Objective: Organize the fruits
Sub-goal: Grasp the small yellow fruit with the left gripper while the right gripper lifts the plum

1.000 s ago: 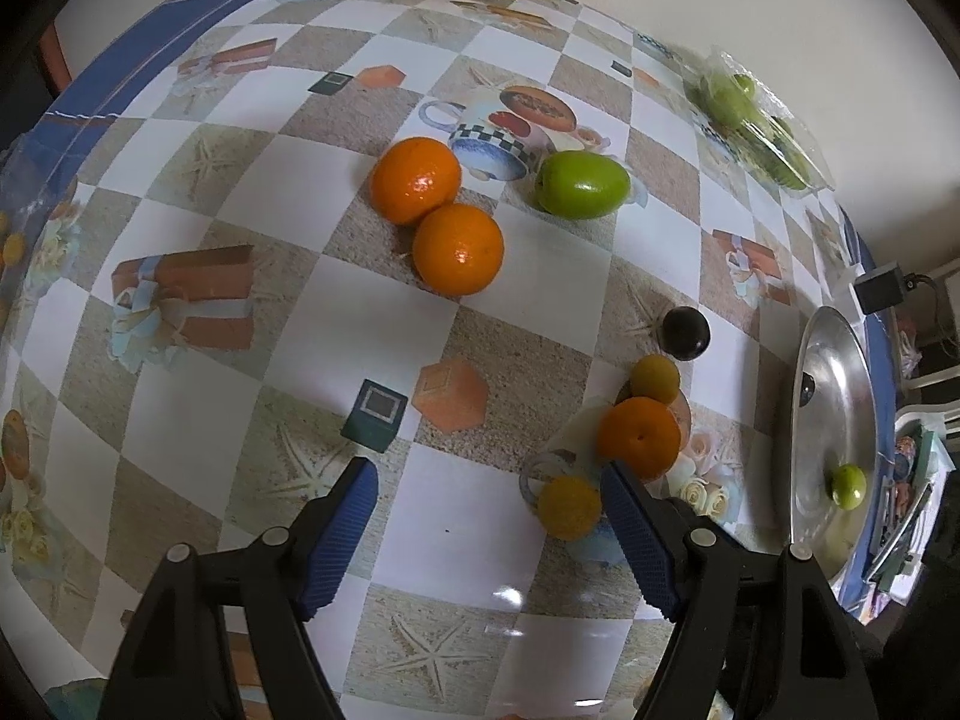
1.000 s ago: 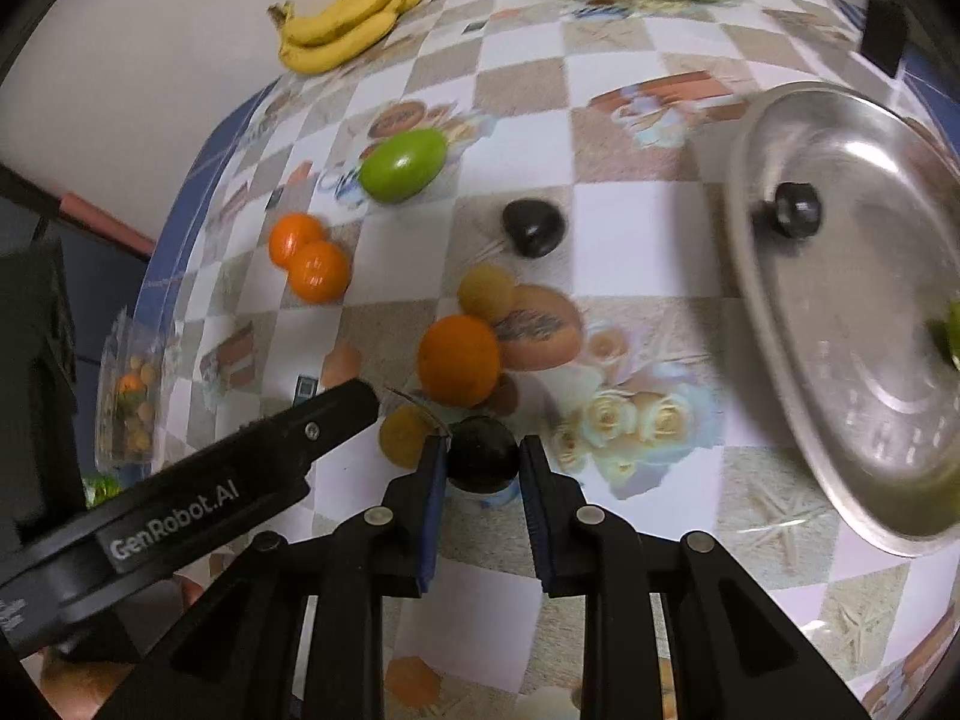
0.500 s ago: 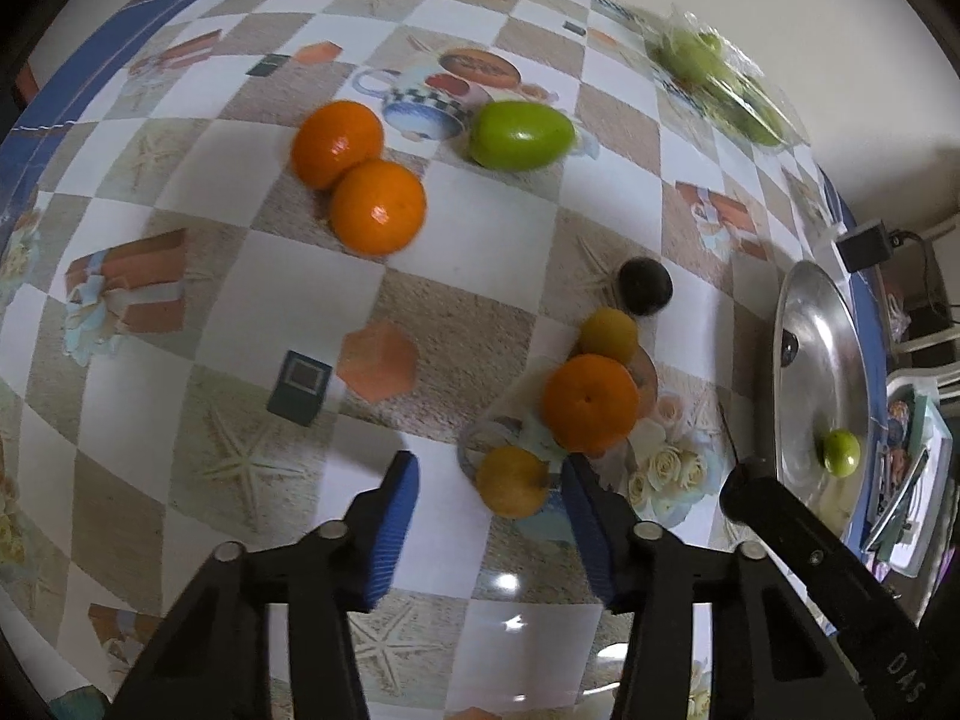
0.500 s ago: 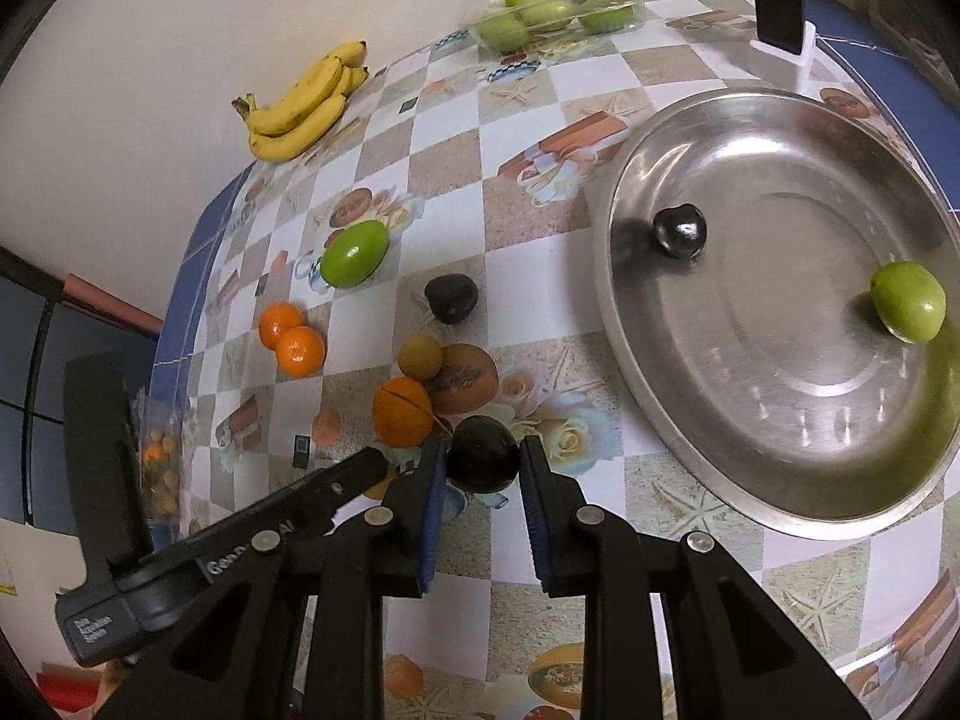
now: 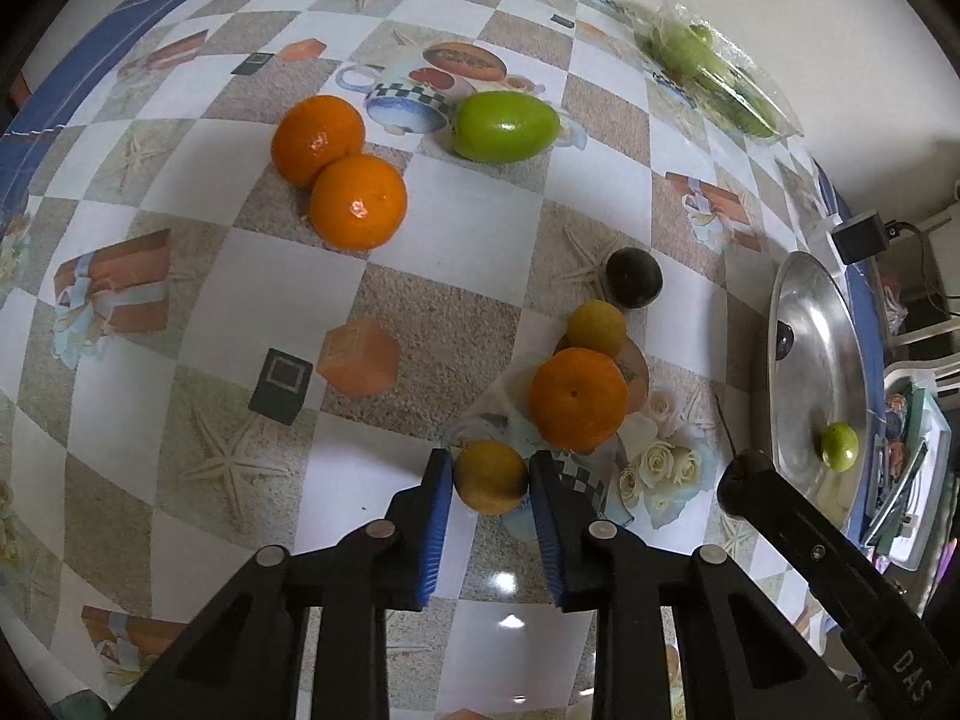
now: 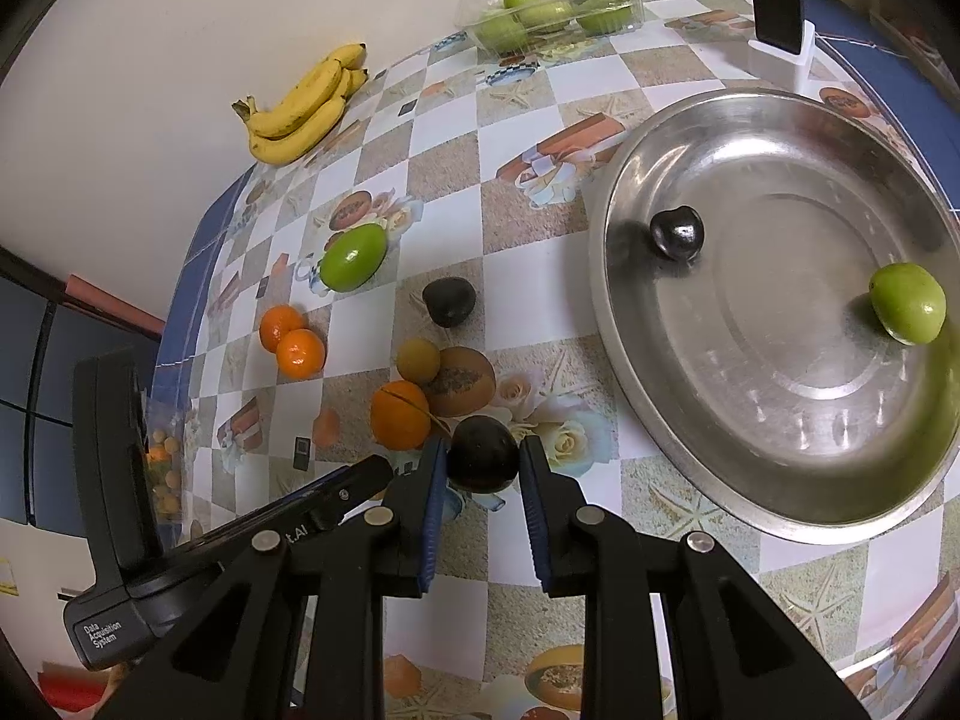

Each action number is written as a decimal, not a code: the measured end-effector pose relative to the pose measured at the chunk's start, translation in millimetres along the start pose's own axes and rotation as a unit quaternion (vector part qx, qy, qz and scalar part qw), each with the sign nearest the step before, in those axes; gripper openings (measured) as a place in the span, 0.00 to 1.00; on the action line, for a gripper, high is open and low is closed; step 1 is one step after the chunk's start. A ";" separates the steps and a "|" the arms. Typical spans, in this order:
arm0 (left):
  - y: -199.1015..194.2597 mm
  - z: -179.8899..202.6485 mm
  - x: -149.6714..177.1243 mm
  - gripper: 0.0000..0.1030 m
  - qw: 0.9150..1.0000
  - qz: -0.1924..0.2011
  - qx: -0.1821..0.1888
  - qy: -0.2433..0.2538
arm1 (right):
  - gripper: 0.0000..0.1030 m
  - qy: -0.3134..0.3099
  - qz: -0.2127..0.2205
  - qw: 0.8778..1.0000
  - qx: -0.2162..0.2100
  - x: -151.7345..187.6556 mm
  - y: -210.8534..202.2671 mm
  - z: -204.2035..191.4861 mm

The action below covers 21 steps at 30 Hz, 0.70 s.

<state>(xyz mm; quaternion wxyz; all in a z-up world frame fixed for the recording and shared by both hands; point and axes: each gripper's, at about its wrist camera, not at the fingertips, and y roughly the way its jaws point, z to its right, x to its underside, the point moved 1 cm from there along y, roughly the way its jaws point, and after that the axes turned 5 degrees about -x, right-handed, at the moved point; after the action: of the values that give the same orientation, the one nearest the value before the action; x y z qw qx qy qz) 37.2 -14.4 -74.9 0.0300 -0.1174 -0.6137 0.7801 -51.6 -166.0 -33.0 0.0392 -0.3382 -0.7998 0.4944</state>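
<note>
Since a second ago: left hand-held gripper point(image 5: 491, 480) has narrowed from wide open, now clenched on the small yellow fruit point(image 5: 490, 477) resting on the counter point(image 5: 456, 210). Right hand-held gripper point(image 6: 482, 463) has lifted, grasping the dark plum point(image 6: 483, 462), steel tray point(image 6: 618, 324) near. Advice: carry the plum level over the rim, lower before releasing; lift the yellow fruit straight, clear of the touching orange point(image 5: 577, 396).

Yellow fruit point(image 5: 490, 477): small, round, clamped between blue pads.
Dark fruit point(image 6: 483, 454): round, held likewise.
Metal tray point(image 6: 630, 354): two fruits inside.
</note>
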 end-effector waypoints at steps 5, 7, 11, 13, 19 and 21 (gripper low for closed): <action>-9.5 0.5 -1.2 0.27 1.000 0.014 0.013 -0.001 | 0.25 0.001 0.004 1.000 -0.003 -0.9 -2.0 -0.4; -17.2 0.8 -2.7 0.27 0.999 0.027 0.017 -0.001 | 0.25 0.001 0.008 1.000 -0.005 -1.6 -4.0 -0.8; -32.6 4.9 -6.0 0.27 0.998 0.053 0.027 0.002 | 0.25 0.005 0.015 1.000 -0.006 -3.5 -8.6 1.4; -38.4 9.4 -7.7 0.27 0.997 0.064 0.031 0.008 | 0.25 0.007 0.017 1.000 -0.003 -4.4 -10.1 3.4; -47.7 24.5 -10.8 0.27 0.995 0.083 0.037 0.030 | 0.25 0.023 0.030 0.999 0.006 -8.8 -17.6 15.2; -48.9 33.1 -10.3 0.27 0.995 0.085 0.037 0.041 | 0.25 0.033 0.036 0.999 0.010 -10.8 -21.4 23.0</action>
<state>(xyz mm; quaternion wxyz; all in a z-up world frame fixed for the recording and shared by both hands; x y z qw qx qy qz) 35.2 -35.9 -19.0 -0.0072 -0.2002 -0.5701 0.7968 -63.2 -195.9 -24.3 0.0509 -0.3828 -0.7801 0.4922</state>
